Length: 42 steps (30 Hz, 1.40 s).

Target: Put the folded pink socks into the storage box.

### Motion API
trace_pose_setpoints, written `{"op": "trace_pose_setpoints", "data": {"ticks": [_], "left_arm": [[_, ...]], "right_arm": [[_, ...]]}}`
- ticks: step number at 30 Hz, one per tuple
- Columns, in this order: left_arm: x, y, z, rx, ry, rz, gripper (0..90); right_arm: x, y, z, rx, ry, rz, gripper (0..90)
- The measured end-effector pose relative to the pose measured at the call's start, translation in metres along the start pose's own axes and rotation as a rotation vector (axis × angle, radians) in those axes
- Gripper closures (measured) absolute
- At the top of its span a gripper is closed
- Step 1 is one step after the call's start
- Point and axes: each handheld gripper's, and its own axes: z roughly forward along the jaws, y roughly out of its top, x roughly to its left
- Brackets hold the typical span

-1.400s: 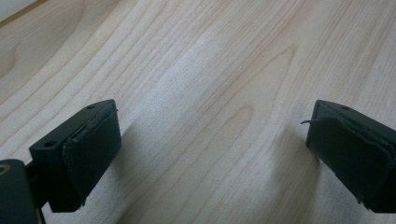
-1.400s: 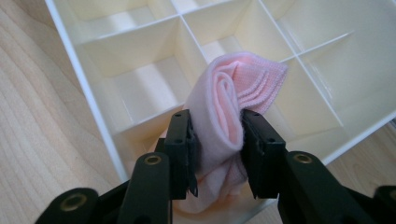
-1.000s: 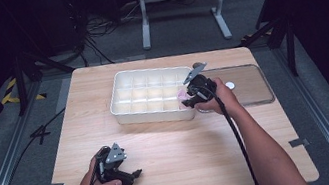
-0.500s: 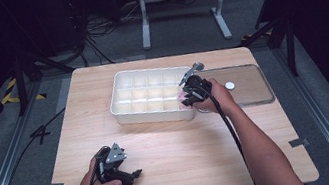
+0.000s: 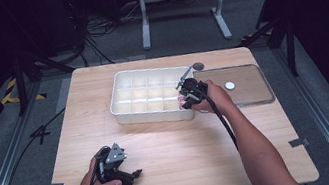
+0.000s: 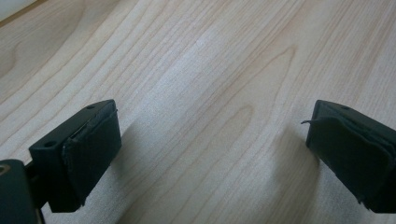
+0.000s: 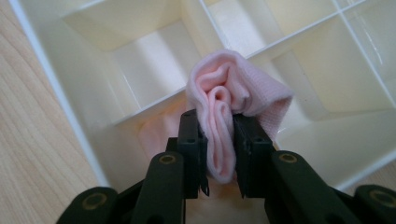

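Over at the near left corner of the table (image 5: 174,162), the person's left hand is resting with the left tongs (image 6: 210,149) lying low over the bare wood, their two black pads standing wide apart with nothing but wood grain between them. Further along, near the middle of the table, the white divided tray (image 5: 127,110) is sitting with its long side running left to right. At the tray's near right corner the right tongs (image 7: 219,144) are reaching down into a compartment, and their jaws, which have just been closing, are now pinching a bunched pink cloth (image 7: 233,88). In the right gripper view the cloth is standing up between the pads as a narrow folded roll, its long axis running in line with the jaws, with the puffed, rounded end pointing away from the hand and bulging out over a divider wall. To the right of the tray, a clear flat lid (image 5: 248,91) is lying on the table with a small white disc (image 5: 229,85) on it.
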Motion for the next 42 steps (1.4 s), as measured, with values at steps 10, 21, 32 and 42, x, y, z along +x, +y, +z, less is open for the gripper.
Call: {"op": "trace_pose_setpoints", "data": {"ticks": [10, 21, 32, 42], "left_arm": [[0.0, 0.0, 0.0, 0.005, 0.001, 0.003, 3.0], [0.0, 0.0, 0.0, 0.004, 0.001, 0.003, 3.0], [0.0, 0.001, 0.0, 0.009, -0.002, 0.001, 2.9], [0.0, 0.001, 0.0, 0.002, 0.002, 0.0, 2.8]], "right_arm": [[-0.002, 0.005, 0.009, 0.067, 0.019, 0.015, 74.1], [-0.004, 0.005, 0.001, 0.042, 0.049, 0.016, 67.6], [-0.009, -0.002, -0.042, -0.116, 0.017, 0.036, 57.9], [-0.004, 0.015, -0.031, -0.237, 0.002, 0.091, 65.3]]}}
